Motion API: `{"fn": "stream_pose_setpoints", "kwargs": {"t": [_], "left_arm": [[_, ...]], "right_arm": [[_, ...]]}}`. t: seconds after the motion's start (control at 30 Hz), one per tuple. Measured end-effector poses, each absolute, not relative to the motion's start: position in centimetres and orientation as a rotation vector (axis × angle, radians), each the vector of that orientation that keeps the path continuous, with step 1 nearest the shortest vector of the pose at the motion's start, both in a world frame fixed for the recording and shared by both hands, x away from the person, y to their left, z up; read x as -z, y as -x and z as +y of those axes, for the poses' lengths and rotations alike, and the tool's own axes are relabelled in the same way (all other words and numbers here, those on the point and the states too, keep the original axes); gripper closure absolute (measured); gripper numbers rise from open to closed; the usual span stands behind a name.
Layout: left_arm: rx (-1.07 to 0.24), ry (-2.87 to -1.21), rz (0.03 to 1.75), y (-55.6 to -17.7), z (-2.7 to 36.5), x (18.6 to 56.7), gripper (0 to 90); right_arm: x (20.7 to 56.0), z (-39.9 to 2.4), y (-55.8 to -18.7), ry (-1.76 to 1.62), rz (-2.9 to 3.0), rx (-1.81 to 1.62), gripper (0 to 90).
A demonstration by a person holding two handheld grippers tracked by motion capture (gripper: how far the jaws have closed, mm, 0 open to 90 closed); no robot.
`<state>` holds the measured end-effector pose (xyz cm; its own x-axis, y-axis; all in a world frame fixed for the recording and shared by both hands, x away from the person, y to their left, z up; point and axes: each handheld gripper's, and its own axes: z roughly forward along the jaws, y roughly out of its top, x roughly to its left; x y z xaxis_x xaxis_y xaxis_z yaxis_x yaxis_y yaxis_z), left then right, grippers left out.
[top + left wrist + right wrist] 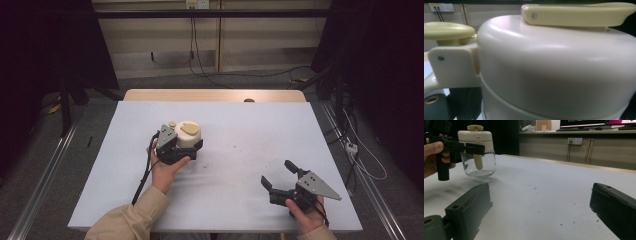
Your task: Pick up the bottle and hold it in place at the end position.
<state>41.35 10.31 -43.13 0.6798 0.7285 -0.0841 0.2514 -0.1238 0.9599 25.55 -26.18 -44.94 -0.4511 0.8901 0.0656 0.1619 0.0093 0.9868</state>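
While the right claw (279, 176) gapes empty, the left claw (192, 145) pinches the jar (188, 134) by its cream lid

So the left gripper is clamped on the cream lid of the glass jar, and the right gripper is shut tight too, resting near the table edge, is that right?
Not quite. The right gripper is open: the high view shows its jaws spread, nothing between them. The left gripper does clamp the jar at its cream lid.

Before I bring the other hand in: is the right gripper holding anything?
No: the right gripper is open, apart from the jar, over the bare table.
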Motion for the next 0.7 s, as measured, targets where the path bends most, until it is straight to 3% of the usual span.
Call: {"fn": "stream_pose_setpoints", "kwargs": {"t": [0.7], "left_arm": [[-0.443, -1.695, 0.794, -42.3, 8.4, 43.4, 6.0]], "right_arm": [[45.0, -26.2, -25.6, -1.089, 1.674, -1.496, 2.6]]}}
